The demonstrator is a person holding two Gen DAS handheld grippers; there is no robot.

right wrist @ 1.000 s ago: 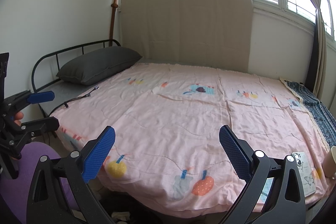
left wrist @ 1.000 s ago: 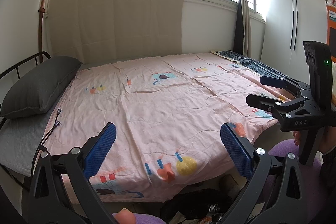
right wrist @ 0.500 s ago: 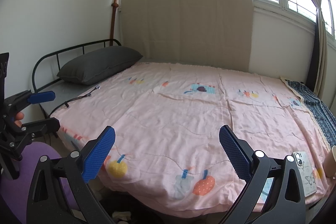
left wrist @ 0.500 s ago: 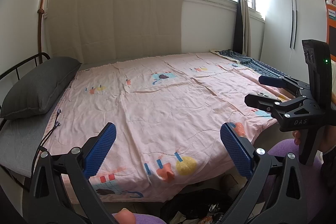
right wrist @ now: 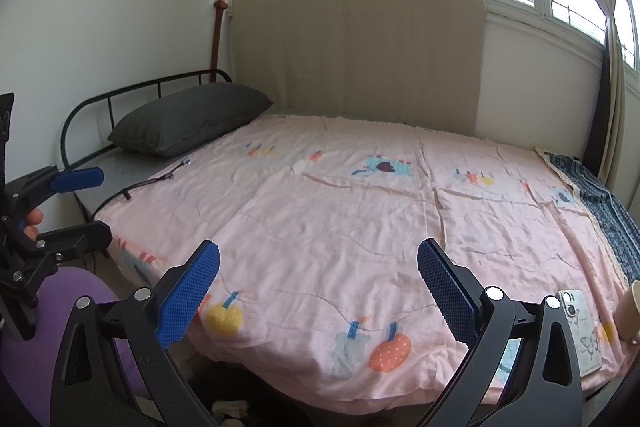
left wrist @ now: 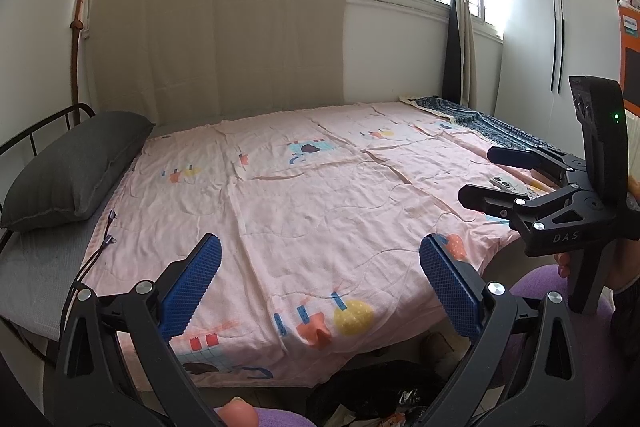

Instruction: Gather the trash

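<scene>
From my left tool's (left wrist: 320,283) camera, going left to right: at nine o'clock a dark grey pillow (left wrist: 76,167) lies against the black metal headboard (left wrist: 44,123). Just beside it, two cable ends (left wrist: 110,227) rest on the edge of the pink blanket (left wrist: 312,203), and the cable trails off toward seven o'clock. The blanket covers nearly all the bed, wrinkled but flat. My left tool stands wide, with nothing between its blue pads (left wrist: 192,283). Down at six o'clock, on the floor below the bed's edge, I see a dark heap with scraps of wrappers (left wrist: 384,399); that is the trash, partly hidden by the blanket's overhang and by the tool's frame. At three o'clock my right tool (left wrist: 484,177) hangs over the bed's corner, also wide and empty, with a phone (left wrist: 508,185) lying on the blanket behind it.

From the right tool's (right wrist: 318,285) camera, the left tool (right wrist: 86,205) shows at nine o'clock above a purple cushion (right wrist: 68,307). A bit of pale trash (right wrist: 230,407) peeks out at six o'clock under the bed. At four o'clock the phone (right wrist: 582,331) lies face down, with a cup (right wrist: 629,311) just beside it at the frame's edge.
</scene>
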